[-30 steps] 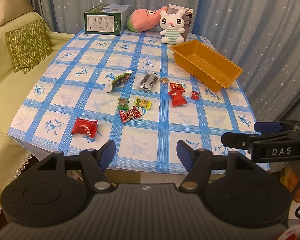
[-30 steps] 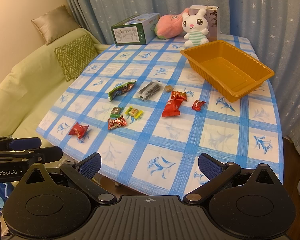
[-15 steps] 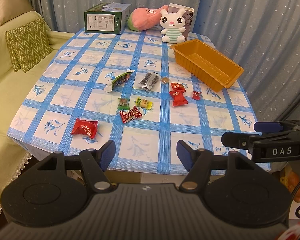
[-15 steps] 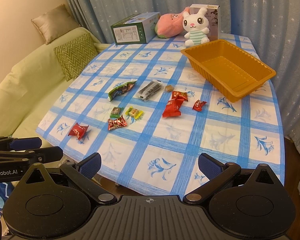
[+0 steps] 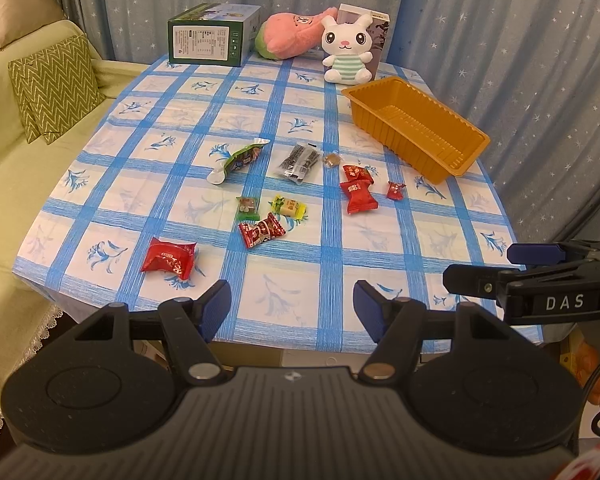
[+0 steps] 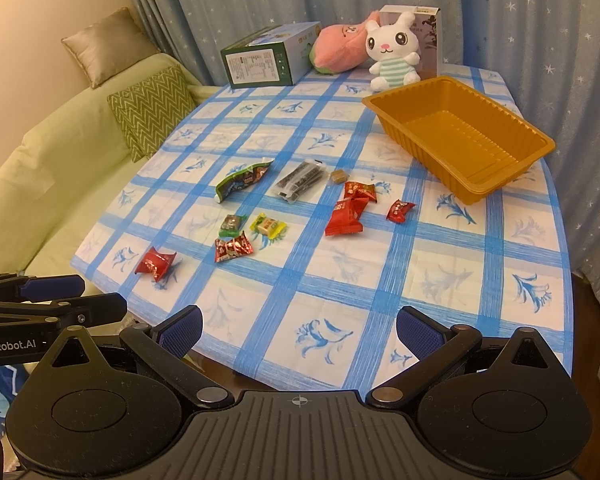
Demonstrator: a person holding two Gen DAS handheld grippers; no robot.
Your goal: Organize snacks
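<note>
- Closest to us, the left gripper and the right gripper hang over the near edge of the table. Both are wide open, the right one wider, and both hold nothing.
- Nearest on the blue checked cloth is a puffy red snack bag. It looks light and full of air, so grab it gently across the middle or by a crimped end.
- Next come a red striped candy, a small green candy and a yellow candy, close together. They are tiny and crinkly; pinch each by its twisted end.
- Off to the right lie two red packets, touching, and a small red candy. Shiny wrappers may slip.
- Farther on are a green pouch, a clear pack of dark sticks and a tiny brown sweet, maybe a caramel. The flat packs bend, so take an edge.
- Past them sits the orange tray, with nothing in it. I think the snacks go there.
- At the back stand a green box, a pink plush and a bunny toy.
</note>
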